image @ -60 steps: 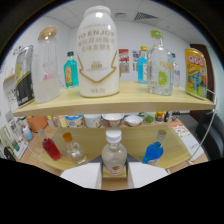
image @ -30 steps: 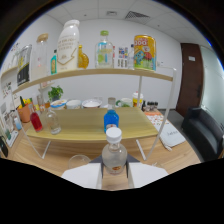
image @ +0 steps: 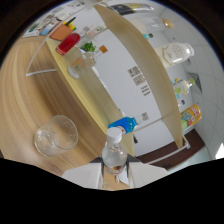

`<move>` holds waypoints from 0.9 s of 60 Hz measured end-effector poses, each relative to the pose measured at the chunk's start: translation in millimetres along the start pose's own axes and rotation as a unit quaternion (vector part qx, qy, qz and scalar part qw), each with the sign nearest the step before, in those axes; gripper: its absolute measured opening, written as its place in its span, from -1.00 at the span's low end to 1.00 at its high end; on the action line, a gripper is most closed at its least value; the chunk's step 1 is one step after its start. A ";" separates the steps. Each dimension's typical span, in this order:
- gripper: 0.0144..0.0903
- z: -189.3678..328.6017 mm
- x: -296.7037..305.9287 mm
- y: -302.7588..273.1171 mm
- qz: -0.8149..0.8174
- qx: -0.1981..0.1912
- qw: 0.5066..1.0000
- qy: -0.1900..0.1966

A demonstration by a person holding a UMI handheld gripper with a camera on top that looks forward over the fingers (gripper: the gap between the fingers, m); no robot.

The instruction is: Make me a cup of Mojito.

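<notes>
— Where's the bottle (image: 113, 152) now?

— Pinched between the two fingers (image: 114, 171), held by its lower body. It's a small clear one with a white cap, and the cap points away from the gripper. The whole thing is rolled hard to one side, so the shelf (image: 131, 65) and the table (image: 20, 90) run on a slant across the view.

— Tipped like that, is it over the glass (image: 55, 135)?

— Not over it, as far as I can judge. The glass sits on the table just beside the fingers, off to one flank of the bottle, with what looks like ice in it. The cap looks to be on, so I'd say nothing is pouring yet.

— How would that bottle handle?

— Stiff and smooth, likely slippery if wet, and I can't tell how full it is. Taking it low on the body makes sense; the neck is too narrow for those pads. The glass is the fragile one, thin and easy to knock.

— Anything else about?

— A blue-capped bottle (image: 123, 123) just beyond the held one, and a red container (image: 67, 43) and another glass (image: 80, 64) farther along the table.
</notes>
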 end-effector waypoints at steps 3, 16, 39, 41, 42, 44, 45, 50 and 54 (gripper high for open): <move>-0.48 1.9 2.8 -6.2 -0.055 0.009 0.998 0.014; -0.48 5.8 10.8 -28.8 -0.271 0.031 0.960 0.064; -0.48 8.3 11.2 -39.2 -0.497 0.034 0.861 0.100; -0.48 7.2 11.5 -40.4 -0.502 0.035 0.858 0.102; -0.48 6.8 11.2 -41.2 -0.505 0.036 0.856 0.102; -0.48 6.1 10.8 -41.6 -0.509 0.036 0.854 0.101; -0.48 5.7 10.6 -41.8 -0.509 0.037 0.854 0.101; -0.48 4.9 10.4 -40.0 -0.497 0.037 0.862 0.094; -0.48 2.6 14.5 -37.3 -0.470 0.032 0.878 0.087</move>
